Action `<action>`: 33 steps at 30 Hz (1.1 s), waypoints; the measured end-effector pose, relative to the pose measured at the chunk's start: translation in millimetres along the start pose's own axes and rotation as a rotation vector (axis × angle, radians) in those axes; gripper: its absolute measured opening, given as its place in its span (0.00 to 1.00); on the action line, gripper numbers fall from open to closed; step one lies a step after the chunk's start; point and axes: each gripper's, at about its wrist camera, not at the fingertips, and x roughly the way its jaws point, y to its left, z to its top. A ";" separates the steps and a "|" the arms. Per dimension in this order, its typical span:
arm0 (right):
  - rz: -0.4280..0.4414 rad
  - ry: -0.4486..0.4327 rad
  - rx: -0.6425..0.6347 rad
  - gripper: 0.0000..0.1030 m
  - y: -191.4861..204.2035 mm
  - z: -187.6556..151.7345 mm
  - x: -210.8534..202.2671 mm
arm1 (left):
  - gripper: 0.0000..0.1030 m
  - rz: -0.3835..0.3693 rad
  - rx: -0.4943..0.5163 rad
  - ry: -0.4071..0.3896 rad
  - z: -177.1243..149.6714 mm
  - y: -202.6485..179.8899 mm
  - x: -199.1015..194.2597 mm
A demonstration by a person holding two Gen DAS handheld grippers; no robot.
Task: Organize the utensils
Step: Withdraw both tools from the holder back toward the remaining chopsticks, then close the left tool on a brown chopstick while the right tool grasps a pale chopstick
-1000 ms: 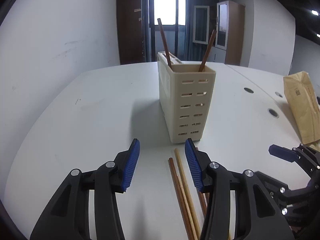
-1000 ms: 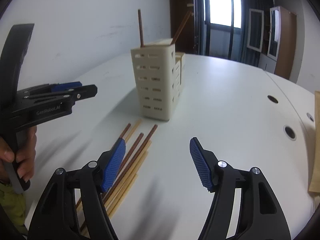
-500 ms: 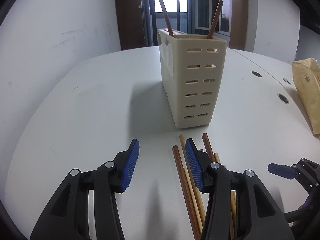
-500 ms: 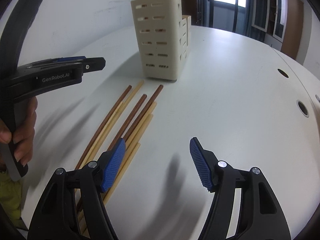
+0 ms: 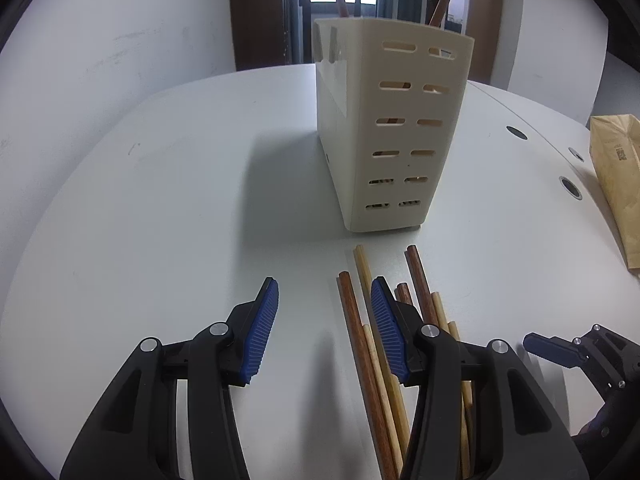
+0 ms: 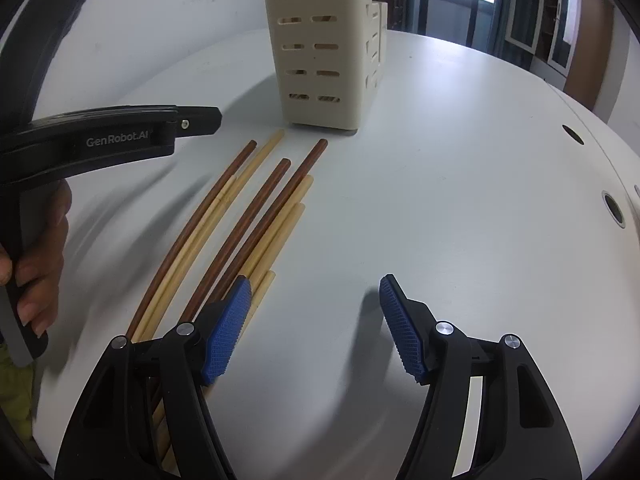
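Both grippers gape above chopsticks (image 6: 240,224) lying near holder (image 5: 396,136).

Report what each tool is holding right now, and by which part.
Nothing is held. The left tool and the right tool are both open, with no stick between their jaws. The chopsticks lie loose on the table before the holder.

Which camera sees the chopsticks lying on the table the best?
The right wrist view: the loose chopsticks fan out nearly whole before the holder. In the left wrist view the left gripper hides part of them, leaving mostly tips.
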 end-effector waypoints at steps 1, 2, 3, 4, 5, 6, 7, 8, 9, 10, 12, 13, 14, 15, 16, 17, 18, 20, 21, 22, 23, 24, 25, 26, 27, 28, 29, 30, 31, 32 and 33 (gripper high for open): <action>-0.002 0.000 0.000 0.64 -0.2 0.6 0.3 | 0.47 0.005 0.002 0.004 -0.2 -0.3 2.5; -0.003 0.001 0.002 0.64 -0.7 0.5 0.5 | 0.47 0.009 0.003 0.008 -0.3 -0.1 4.9; -0.004 0.003 0.003 0.64 -1.3 0.5 0.8 | 0.47 0.011 0.003 0.013 -1.0 0.0 6.7; -0.009 0.002 0.002 0.64 -2.0 0.0 0.2 | 0.47 0.012 0.003 0.018 -1.4 0.1 9.0; -0.013 0.002 0.002 0.64 -2.2 0.0 0.6 | 0.47 0.014 0.002 0.022 -1.7 0.5 10.4; -0.015 0.002 0.002 0.64 -2.4 0.0 0.7 | 0.47 0.015 0.001 0.025 -1.8 0.7 11.9; -0.017 0.002 0.001 0.64 -2.4 -0.1 0.7 | 0.47 0.016 0.001 0.028 -1.9 1.0 13.6; -0.019 0.002 0.000 0.64 -2.1 0.1 1.1 | 0.47 0.017 0.001 0.030 -2.0 1.1 14.9; -0.019 0.002 -0.002 0.64 -1.2 -0.3 0.7 | 0.47 0.018 0.001 0.033 -2.3 1.6 16.1; -0.020 0.003 -0.003 0.64 -0.6 -0.7 0.4 | 0.47 0.019 0.001 0.036 -2.2 1.8 17.8; -0.014 -0.001 0.014 0.64 -2.3 -2.7 -1.1 | 0.47 0.020 0.000 0.044 -2.1 2.3 21.1; -0.016 0.002 0.010 0.64 -2.1 -3.4 -1.4 | 0.47 0.016 -0.001 0.052 -2.1 2.3 23.7; -0.018 0.005 0.006 0.64 -1.6 -3.5 -1.4 | 0.47 0.012 -0.001 0.061 -2.1 2.1 26.5; -0.021 0.007 0.003 0.64 -1.0 -4.0 -1.7 | 0.47 0.011 -0.001 0.067 -2.0 2.2 28.7; -0.027 0.010 -0.007 0.64 0.9 -4.2 -1.6 | 0.47 0.015 0.001 0.074 -1.9 1.9 31.6; -0.035 0.013 -0.026 0.64 3.5 -5.2 -1.6 | 0.47 0.020 0.005 0.078 -2.2 1.5 33.5; -0.037 0.012 -0.039 0.64 5.4 -6.3 -2.0 | 0.47 0.025 0.007 0.080 -1.9 1.2 35.6; -0.028 0.013 -0.047 0.61 7.2 -7.4 -3.1 | 0.47 0.034 0.009 0.087 -1.2 0.4 39.6; -0.024 0.011 -0.050 0.60 6.9 -7.4 -3.4 | 0.47 0.036 0.009 0.088 -0.7 0.3 40.9; -0.023 0.008 -0.050 0.57 5.9 -7.2 -3.4 | 0.47 0.038 0.010 0.092 -0.2 0.2 42.5; -0.023 0.006 -0.049 0.54 4.8 -6.8 -3.3 | 0.47 0.040 0.010 0.095 0.3 0.1 44.2; -0.022 0.005 -0.047 0.52 3.4 -6.7 -3.4 | 0.47 0.039 0.009 0.097 0.9 0.1 45.2; -0.024 0.004 -0.045 0.48 1.9 -6.7 -3.8 | 0.47 0.039 0.009 0.101 2.9 -1.8 47.5; -0.025 0.006 -0.045 0.42 1.5 -7.4 -4.8 | 0.47 0.042 0.009 0.104 3.6 -1.3 48.9; -0.023 0.010 -0.052 0.38 2.1 -8.3 -6.4 | 0.47 0.049 0.008 0.106 4.4 -1.9 50.3; -0.012 0.013 -0.063 0.34 4.0 -9.6 -7.8 | 0.47 0.050 0.009 0.110 4.8 -3.1 51.8; -0.004 0.014 -0.072 0.33 6.1 -10.9 -8.4 | 0.47 0.042 0.012 0.115 5.5 -5.1 53.1; -0.001 0.012 -0.082 0.33 7.9 -11.8 -9.0 | 0.47 0.032 0.012 0.121 5.3 -4.9 53.9; 0.002 0.012 -0.083 0.32 8.0 -12.0 -9.2 | 0.47 0.031 0.012 0.126 4.7 -5.4 54.6; 0.007 0.013 -0.081 0.29 7.1 -11.5 -8.9 | 0.44 0.032 0.014 0.126 4.1 -6.0 54.2; 0.008 0.013 -0.078 0.27 5.3 -10.9 -8.8 | 0.42 0.033 0.020 0.128 3.8 -7.0 53.6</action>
